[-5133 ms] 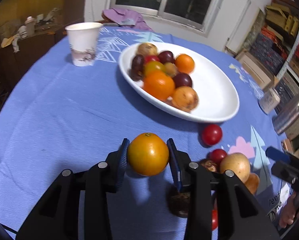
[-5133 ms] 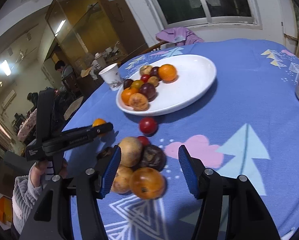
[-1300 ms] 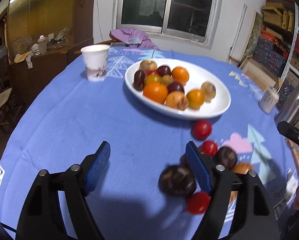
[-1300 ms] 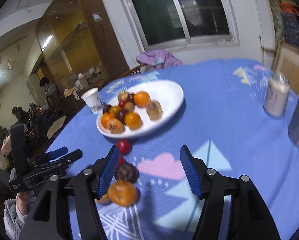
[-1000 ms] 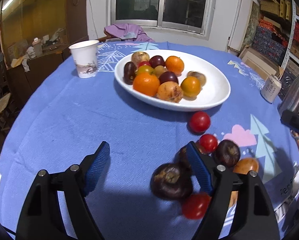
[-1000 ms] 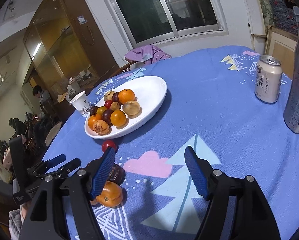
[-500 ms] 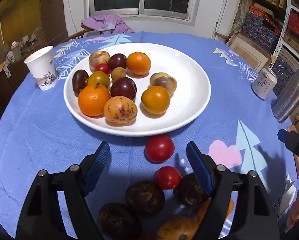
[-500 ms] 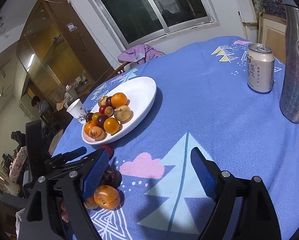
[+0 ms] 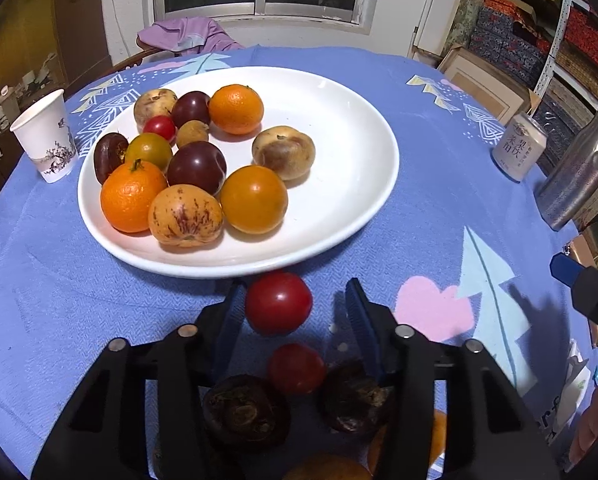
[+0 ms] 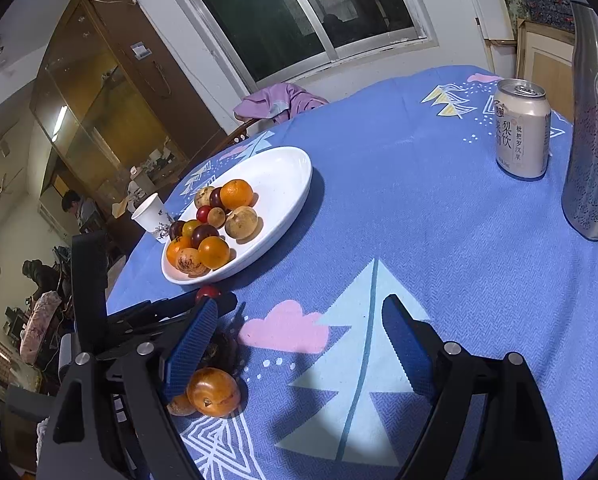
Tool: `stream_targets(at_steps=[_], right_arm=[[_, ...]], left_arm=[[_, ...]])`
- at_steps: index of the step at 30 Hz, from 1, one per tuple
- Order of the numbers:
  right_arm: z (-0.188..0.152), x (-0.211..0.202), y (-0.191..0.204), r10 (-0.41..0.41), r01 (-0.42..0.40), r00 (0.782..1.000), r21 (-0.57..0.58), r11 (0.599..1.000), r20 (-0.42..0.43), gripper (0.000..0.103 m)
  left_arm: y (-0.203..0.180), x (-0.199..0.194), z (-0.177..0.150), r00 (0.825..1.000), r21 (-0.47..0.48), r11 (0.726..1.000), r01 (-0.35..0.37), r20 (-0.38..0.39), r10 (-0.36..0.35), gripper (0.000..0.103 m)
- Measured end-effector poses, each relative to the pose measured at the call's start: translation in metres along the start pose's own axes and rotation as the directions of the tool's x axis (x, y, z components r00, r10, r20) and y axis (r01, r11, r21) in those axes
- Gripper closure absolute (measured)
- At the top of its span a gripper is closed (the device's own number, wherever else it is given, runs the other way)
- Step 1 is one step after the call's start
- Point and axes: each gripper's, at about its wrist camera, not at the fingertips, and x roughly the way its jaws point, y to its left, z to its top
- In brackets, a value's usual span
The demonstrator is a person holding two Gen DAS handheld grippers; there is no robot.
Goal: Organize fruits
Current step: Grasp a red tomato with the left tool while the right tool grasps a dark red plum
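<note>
Paper cup: a white paper cup with a dark print point(image 9: 47, 140) stands on the blue patterned tablecloth point(image 9: 39, 288), just left of the plate.
Plate: the wide white ceramic plate point(image 9: 351, 160) carries a cluster on its left half, with two oranges, dark purple plums, brown-skinned fruits and a small red one.
Left gripper: the black left gripper with blue pads point(image 9: 295, 306) has its jaws apart around a round red tomato point(image 9: 278, 303) lying on the cloth just below the plate rim; the left pad looks to touch it, the right pad stands clear.
Loose pile: a second red tomato point(image 9: 297, 368) and two dark wrinkled fruits lie under that tool.
Right gripper: the matching right gripper point(image 10: 299, 330) is spread wide over bare cloth, holding nothing.
Far right: a pale drink can point(image 10: 522, 128) stands next to a steel flask point(image 10: 591, 128).
</note>
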Motion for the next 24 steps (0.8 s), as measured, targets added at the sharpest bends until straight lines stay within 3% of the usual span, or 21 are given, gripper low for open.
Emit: stream_targets(at_steps=[3,9,13,17,20,24], right_arm=[[0.000,0.001,0.000,-0.002,0.002,1.000,-0.002,1.000,-0.001,0.017],[-0.001,0.002,-0.001,-0.003,0.003,1.000,-0.001,1.000,-0.007,0.017],[-0.003,0.006,0.001,0.010,-0.011,1.000,-0.014,1.000,-0.020,0.017],[-0.007,0.015,0.006,0.042,-0.044,0.997,-0.037,0.998,-0.057,0.017],[-0.013,0.022,0.011,0.083,-0.087,0.992,-0.044,0.995,-0.090,0.018],[-0.020,0.029,0.025,0.151,-0.158,0.980,-0.046,0.986,-0.129,0.019]], left_arm=[[0.005,0.000,-0.001,1.000,-0.013,1.000,0.020,-0.003,-0.020,0.071],[0.018,-0.022,-0.011,0.999,-0.002,1.000,0.008,0.031,-0.007,0.071],[0.044,-0.053,-0.025,0.996,-0.007,0.999,-0.048,0.080,0.048,0.071],[0.084,-0.066,-0.047,0.988,-0.080,0.991,-0.105,0.104,0.113,0.071],[0.113,-0.059,-0.056,0.992,-0.162,0.983,-0.087,0.081,0.101,0.071],[0.121,-0.057,-0.055,0.991,-0.169,0.982,-0.082,0.086,0.098,0.071]])
